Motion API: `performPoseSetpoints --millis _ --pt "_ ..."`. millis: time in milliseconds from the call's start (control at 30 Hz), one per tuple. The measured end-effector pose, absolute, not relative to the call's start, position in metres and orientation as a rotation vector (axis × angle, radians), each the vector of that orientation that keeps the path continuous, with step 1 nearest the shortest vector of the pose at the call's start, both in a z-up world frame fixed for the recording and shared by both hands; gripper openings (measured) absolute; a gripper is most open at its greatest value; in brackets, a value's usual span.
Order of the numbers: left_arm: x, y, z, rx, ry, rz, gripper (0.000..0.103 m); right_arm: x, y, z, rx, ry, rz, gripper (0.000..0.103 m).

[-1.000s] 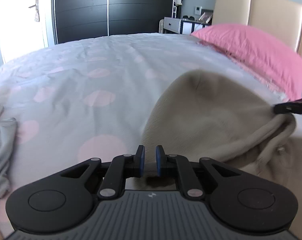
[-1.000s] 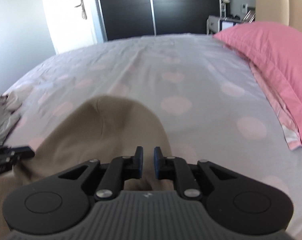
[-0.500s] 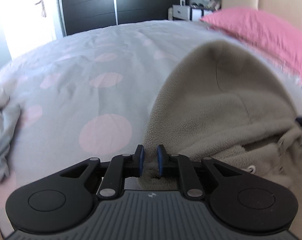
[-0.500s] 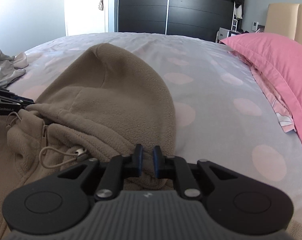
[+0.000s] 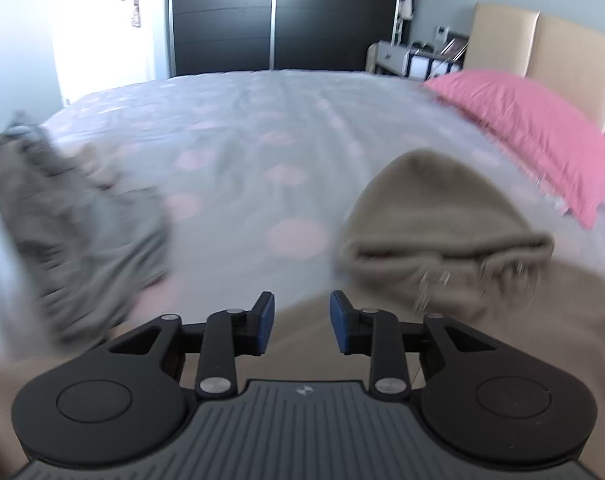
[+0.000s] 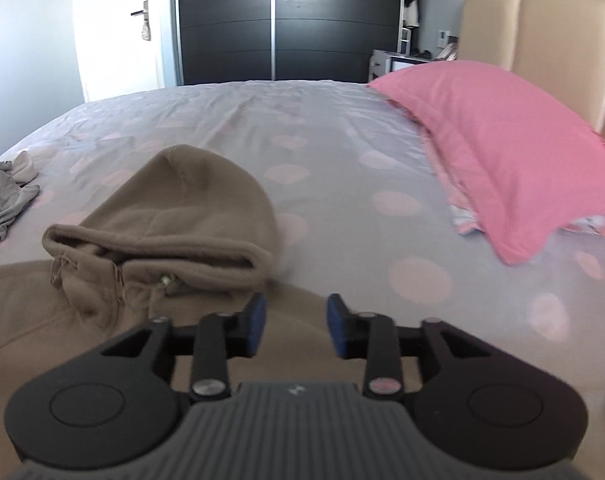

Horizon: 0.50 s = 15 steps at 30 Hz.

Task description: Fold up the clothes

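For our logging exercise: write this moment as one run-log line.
left gripper: opening, empty | right gripper: opening, empty | beige hoodie: flat on bed, hood up | grey clothes: left

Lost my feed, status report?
Left gripper and right gripper opening, nothing between pads. Beige hoodie flat on bed, hood up. Grey clothes heaped left, clear.

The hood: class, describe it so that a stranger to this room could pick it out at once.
Start at the spotted bed. Left of the pink pillow lies a beige fleece top. The hood is its rounded cap pointing towards the wardrobe, unlike the crumpled grey clothes.
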State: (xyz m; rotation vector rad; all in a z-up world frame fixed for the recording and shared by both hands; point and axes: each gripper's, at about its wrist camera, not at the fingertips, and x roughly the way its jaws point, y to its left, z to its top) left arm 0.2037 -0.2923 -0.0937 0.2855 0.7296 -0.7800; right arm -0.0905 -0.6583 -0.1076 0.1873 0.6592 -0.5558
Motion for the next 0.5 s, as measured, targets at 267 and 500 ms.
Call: performPoseSetpoints --millis 267,500 --pt "0.193 -0.257 -0.075 0.268 0.774 -0.803 0.033 -0.153 -0.679 -0.106 0.413 0.765 -0.554 0.044" --pt "0.201 -0.291 -0.073 0.254 0.797 -0.851 0.033 -0.106 -0.679 -0.094 0.401 0.749 -0.472 0.065"
